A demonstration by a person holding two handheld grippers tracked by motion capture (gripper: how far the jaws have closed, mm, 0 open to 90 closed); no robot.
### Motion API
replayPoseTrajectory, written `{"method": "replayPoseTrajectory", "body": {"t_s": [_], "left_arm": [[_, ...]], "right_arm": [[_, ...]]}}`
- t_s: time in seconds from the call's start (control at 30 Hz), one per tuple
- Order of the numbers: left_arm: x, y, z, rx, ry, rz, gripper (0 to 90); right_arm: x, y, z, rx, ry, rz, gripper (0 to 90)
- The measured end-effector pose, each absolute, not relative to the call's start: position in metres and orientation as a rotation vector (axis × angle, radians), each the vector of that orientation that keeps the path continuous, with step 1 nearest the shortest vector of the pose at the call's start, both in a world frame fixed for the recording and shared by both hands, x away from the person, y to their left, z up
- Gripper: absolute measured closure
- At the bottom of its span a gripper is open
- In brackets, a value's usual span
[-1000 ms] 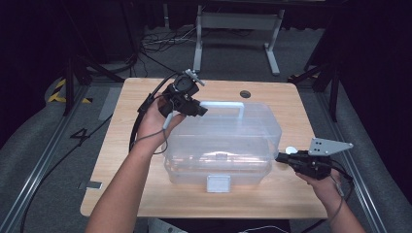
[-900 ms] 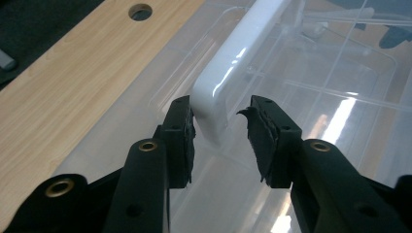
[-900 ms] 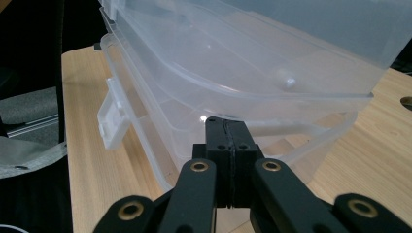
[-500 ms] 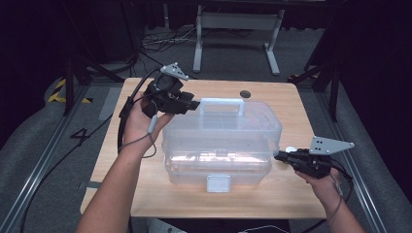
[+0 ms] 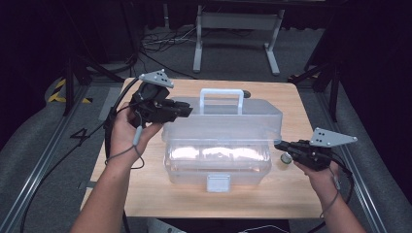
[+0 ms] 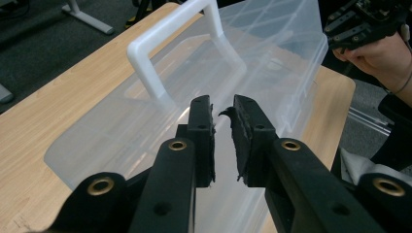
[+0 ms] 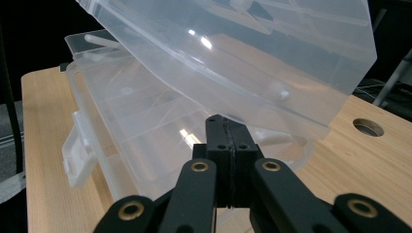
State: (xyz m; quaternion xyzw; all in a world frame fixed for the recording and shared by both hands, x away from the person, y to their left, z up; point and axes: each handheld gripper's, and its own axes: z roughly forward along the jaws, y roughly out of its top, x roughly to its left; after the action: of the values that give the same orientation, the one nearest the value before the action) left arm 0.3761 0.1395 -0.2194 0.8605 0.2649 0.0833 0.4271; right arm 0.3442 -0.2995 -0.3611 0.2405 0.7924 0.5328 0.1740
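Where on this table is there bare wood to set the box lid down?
Bare wood runs along the near edge of the table in front of the clear plastic box, and at the back-right corner beyond the lid. Right of the box is crowded: the right gripper and a small round object.
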Motion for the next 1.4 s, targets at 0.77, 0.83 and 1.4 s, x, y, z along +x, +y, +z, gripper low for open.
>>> {"method": "replayPoseTrajectory", "body": {"t_s": [0.77,0.83,1.4], "left_arm": [[0.354,0.157,-0.253,2.063,0.607,0.175,81.2],[0.353,0.159,-0.258,2.058,0.611,0.185,81.1],[0.353,0.167,-0.306,2.02,0.636,0.23,79.2]], "right_arm": [[0.367,-0.289,-0.34,0.771,2.129,1.51,90.0],[0.368,-0.289,-0.339,0.772,2.123,1.517,90.0],[0.374,-0.284,-0.339,0.795,2.095,1.508,90.0]]}}
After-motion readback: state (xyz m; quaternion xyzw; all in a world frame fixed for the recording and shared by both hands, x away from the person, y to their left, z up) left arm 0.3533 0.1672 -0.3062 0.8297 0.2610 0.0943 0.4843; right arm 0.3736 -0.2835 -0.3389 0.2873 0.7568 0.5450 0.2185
